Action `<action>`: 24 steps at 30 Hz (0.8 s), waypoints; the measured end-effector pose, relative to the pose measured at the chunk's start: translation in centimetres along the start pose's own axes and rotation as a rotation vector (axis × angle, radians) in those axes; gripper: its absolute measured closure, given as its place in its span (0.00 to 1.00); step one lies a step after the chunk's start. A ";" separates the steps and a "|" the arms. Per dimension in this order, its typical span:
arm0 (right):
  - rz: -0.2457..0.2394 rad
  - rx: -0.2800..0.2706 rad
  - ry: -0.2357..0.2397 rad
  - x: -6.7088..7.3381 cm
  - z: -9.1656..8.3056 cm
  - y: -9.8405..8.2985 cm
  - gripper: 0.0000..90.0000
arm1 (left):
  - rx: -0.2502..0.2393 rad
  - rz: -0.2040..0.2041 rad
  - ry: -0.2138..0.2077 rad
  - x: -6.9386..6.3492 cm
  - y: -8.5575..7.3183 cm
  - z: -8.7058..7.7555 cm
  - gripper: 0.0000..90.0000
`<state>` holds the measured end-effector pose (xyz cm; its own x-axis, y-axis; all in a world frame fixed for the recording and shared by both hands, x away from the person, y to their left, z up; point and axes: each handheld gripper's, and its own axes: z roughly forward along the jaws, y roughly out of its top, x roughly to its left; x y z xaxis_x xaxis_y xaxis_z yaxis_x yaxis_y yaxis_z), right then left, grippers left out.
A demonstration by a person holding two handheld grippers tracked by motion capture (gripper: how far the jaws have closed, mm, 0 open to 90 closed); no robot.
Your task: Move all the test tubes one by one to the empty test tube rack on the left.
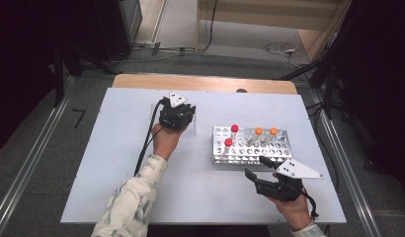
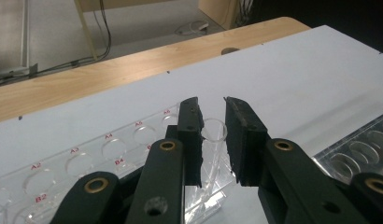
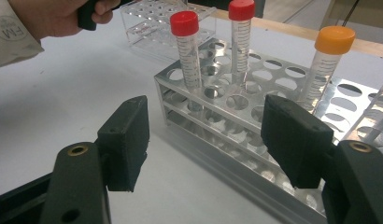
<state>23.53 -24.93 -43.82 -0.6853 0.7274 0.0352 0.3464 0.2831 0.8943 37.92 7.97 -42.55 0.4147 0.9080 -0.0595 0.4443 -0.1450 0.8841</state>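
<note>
Two grippers were in our hands: the left gripper had its jaws drawn narrow around a clear uncapped tube standing in the corner hole of the clear plastic rack. Our right gripper hung wide and empty just before the metal rack, where red- and orange-capped tubes stood upright.
</note>
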 end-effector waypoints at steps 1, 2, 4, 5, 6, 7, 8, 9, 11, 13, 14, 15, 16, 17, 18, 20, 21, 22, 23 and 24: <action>-0.001 0.000 0.000 0.0 0.0 0.0 0.35 | -0.001 -0.003 -0.001 0.0 -0.2 0.1 0.85; -0.002 0.000 0.000 0.0 0.0 0.0 0.35 | 0.000 -0.004 0.000 0.0 -0.4 0.2 0.85; -0.001 0.000 0.001 0.0 0.0 0.0 0.35 | 0.005 -0.001 0.000 0.0 -0.7 0.4 0.85; -0.001 0.000 0.000 0.0 0.0 0.0 0.35 | -0.002 -0.006 -0.001 -0.1 -0.8 0.5 0.85; -0.002 0.000 -0.001 0.0 0.0 0.0 0.35 | -0.007 -0.007 -0.001 -0.1 -0.9 0.5 0.84; 0.000 0.000 -0.001 -0.1 0.0 0.0 0.35 | -0.008 -0.005 0.000 -0.2 -0.9 0.4 0.84; 0.002 0.001 -0.002 0.0 0.0 -0.1 0.35 | -0.009 -0.003 0.000 -0.2 -1.0 0.5 0.84; -0.001 0.000 -0.001 -0.1 0.0 -0.1 0.35 | -0.009 -0.001 0.000 -0.2 -1.0 0.5 0.84; -0.001 0.001 -0.002 0.0 0.0 -0.1 0.35 | -0.008 -0.001 -0.005 -0.3 -1.0 0.5 0.82; -0.002 0.000 -0.003 0.0 0.0 -0.1 0.35 | -0.015 -0.001 -0.006 -0.3 -1.0 0.4 0.80; -0.002 -0.001 -0.003 0.0 0.0 -0.1 0.35 | -0.015 -0.001 -0.008 -0.3 -1.0 0.4 0.78; -0.001 -0.002 -0.006 0.0 0.0 -0.1 0.35 | -0.020 -0.007 -0.008 -0.3 -1.0 0.3 0.78; 0.002 -0.002 -0.008 -0.1 0.0 0.0 0.35 | -0.021 -0.010 -0.008 -0.3 -1.0 0.2 0.75; 0.001 -0.003 -0.009 -0.1 -0.1 0.0 0.35 | -0.024 -0.014 -0.008 -0.3 -1.0 0.2 0.74; 0.001 -0.004 -0.010 -0.1 -0.1 -0.1 0.35 | -0.025 -0.018 -0.011 -0.3 -1.0 0.1 0.71; 0.003 -0.004 -0.011 -0.2 -0.1 -0.1 0.35 | -0.032 -0.022 -0.005 -0.3 -1.0 -0.1 0.66; 0.003 -0.005 -0.012 -0.2 -0.1 -0.1 0.35 | -0.035 -0.023 -0.001 -0.4 -1.0 -0.1 0.63; 0.003 -0.005 -0.013 -0.2 -0.1 -0.1 0.35 | -0.037 -0.026 0.001 -0.4 -1.0 -0.2 0.59; 0.004 -0.005 -0.014 -0.2 -0.1 -0.1 0.35 | -0.038 -0.028 -0.002 -0.5 -1.1 -0.3 0.57; 0.005 -0.006 -0.016 -0.3 -0.1 -0.1 0.35 | -0.044 -0.037 -0.005 -0.6 -1.1 -0.4 0.55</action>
<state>23.63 -25.21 -43.84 -0.6734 0.7386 0.0322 0.3459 0.2762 0.8967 36.89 7.78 -43.30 0.4025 0.9105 -0.0944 0.4239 -0.0940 0.9008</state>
